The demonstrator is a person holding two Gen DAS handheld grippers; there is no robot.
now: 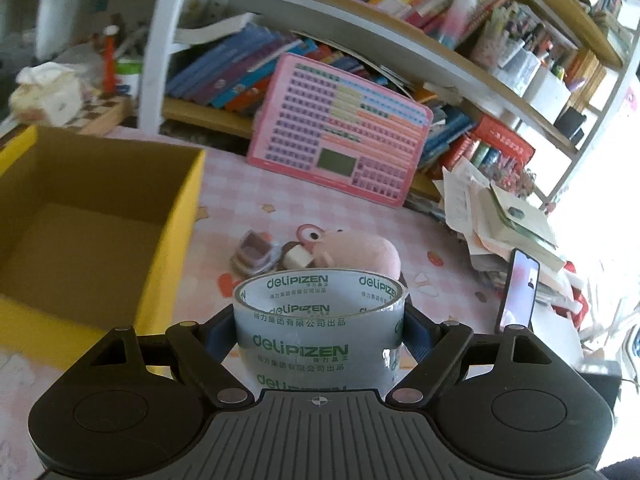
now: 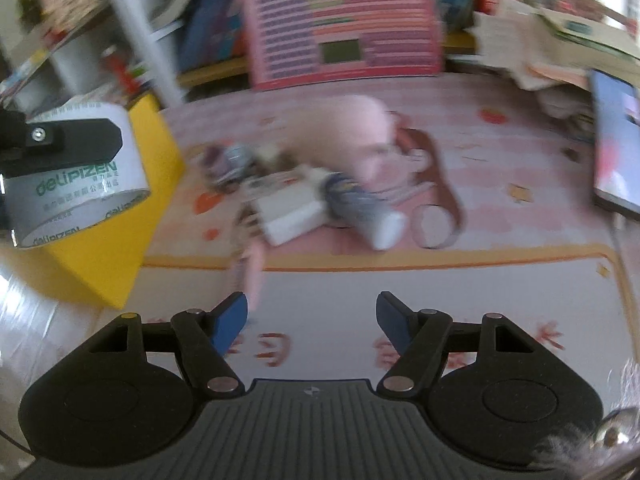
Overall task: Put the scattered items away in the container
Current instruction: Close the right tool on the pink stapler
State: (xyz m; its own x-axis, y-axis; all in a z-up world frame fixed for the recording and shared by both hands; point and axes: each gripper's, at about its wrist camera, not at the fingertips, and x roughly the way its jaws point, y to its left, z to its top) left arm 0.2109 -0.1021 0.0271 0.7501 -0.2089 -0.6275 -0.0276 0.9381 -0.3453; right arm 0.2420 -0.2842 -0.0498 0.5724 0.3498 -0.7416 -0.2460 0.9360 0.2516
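Note:
My left gripper (image 1: 320, 332) is shut on a clear tape roll (image 1: 316, 332) printed with green letters, held above the table just right of the open yellow box (image 1: 176, 216). The roll also shows in the right wrist view (image 2: 76, 184), in front of the yellow box (image 2: 116, 248). My right gripper (image 2: 312, 320) is open and empty, above the table's front part. Ahead of it lies a blurred pile: a pink plush toy (image 2: 360, 132), a white block (image 2: 292, 216), a blue and white tube (image 2: 368, 208) and a brown strap (image 2: 440, 200). The plush (image 1: 360, 254) and a small stacked case (image 1: 256, 254) lie beyond the tape.
A pink keyboard toy (image 1: 340, 132) leans on the bookshelf (image 1: 360, 32) at the back. A phone (image 1: 520, 292) stands at the right beside a heap of papers and books (image 1: 508, 220). The table has a pink checked cloth (image 1: 248, 184).

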